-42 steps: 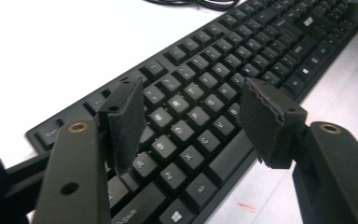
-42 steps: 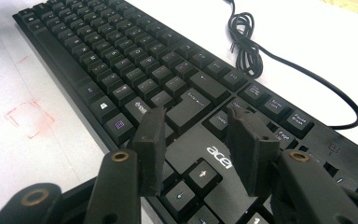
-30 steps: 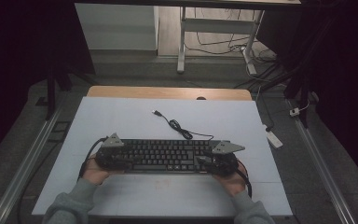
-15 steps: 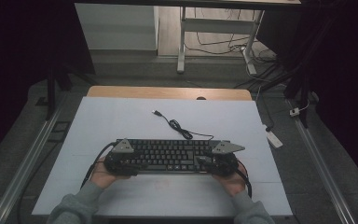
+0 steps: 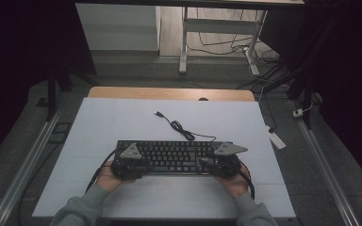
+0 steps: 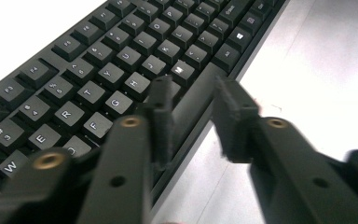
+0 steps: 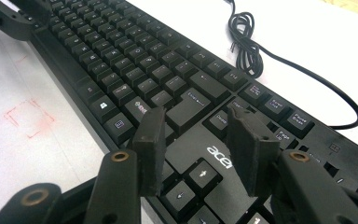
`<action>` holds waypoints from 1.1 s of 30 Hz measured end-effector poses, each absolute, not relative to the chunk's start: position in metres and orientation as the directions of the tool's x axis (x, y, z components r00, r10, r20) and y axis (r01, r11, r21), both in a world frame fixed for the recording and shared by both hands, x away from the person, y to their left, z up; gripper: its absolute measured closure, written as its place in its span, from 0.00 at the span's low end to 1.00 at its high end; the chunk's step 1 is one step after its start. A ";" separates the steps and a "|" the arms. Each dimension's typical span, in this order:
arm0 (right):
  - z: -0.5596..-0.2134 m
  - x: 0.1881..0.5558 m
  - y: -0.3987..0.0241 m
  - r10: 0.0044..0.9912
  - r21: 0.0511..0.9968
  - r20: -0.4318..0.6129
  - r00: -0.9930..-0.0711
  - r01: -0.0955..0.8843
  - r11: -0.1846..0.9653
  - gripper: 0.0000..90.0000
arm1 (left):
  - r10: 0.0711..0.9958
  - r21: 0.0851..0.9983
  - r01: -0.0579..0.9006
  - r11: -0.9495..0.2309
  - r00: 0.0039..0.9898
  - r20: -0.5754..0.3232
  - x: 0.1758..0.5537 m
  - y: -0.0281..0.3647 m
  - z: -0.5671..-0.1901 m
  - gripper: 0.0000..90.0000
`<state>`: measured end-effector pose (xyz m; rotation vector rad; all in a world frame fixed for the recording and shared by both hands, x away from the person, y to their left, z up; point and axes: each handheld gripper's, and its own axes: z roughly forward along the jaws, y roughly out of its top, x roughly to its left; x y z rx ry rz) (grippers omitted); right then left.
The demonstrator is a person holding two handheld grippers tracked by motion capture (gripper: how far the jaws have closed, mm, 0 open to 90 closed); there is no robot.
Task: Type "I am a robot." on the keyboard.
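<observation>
Keyboard (image 5: 172,157) lies low-centre on the worktop (image 5: 122,117); left gripper (image 6: 193,116) fingers straddle its front edge, parted. Right gripper (image 7: 196,140) hovers released above the arrow keys; high view adds the coiled cable (image 5: 179,126).

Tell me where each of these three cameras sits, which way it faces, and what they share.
High view: above the person's side, looking forward and down at the table; forearms, both hands show.
Left gripper view: rides the left gripper, looking along its parted jaws over the keyboard's front edge.
Right gripper view: rides the right gripper, jaws parted above the arrow keys.
Shared: the keyboard; its cable in high and right.
</observation>
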<state>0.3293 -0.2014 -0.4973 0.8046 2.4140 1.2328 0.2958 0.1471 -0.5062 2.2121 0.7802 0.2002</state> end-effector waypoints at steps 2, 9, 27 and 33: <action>-0.497 0.329 -0.201 0.609 0.814 -0.023 -0.793 0.339 0.472 0.64 | 0.599 0.709 0.481 -0.516 0.794 -0.103 0.297 0.147 -0.508 0.88; -0.497 0.329 -0.201 0.609 0.814 -0.024 -0.793 0.339 0.473 0.64 | 0.602 0.690 0.493 -0.529 0.792 -0.104 0.300 0.145 -0.513 0.99; -0.497 0.329 -0.201 0.609 0.813 -0.023 -0.793 0.340 0.473 0.64 | 0.604 0.668 0.485 -0.564 0.794 -0.066 0.300 0.137 -0.523 0.99; -0.497 0.329 -0.201 0.609 0.815 -0.025 -0.793 0.337 0.471 0.64 | 0.608 0.693 0.474 -0.544 0.791 -0.064 0.299 0.140 -0.516 0.99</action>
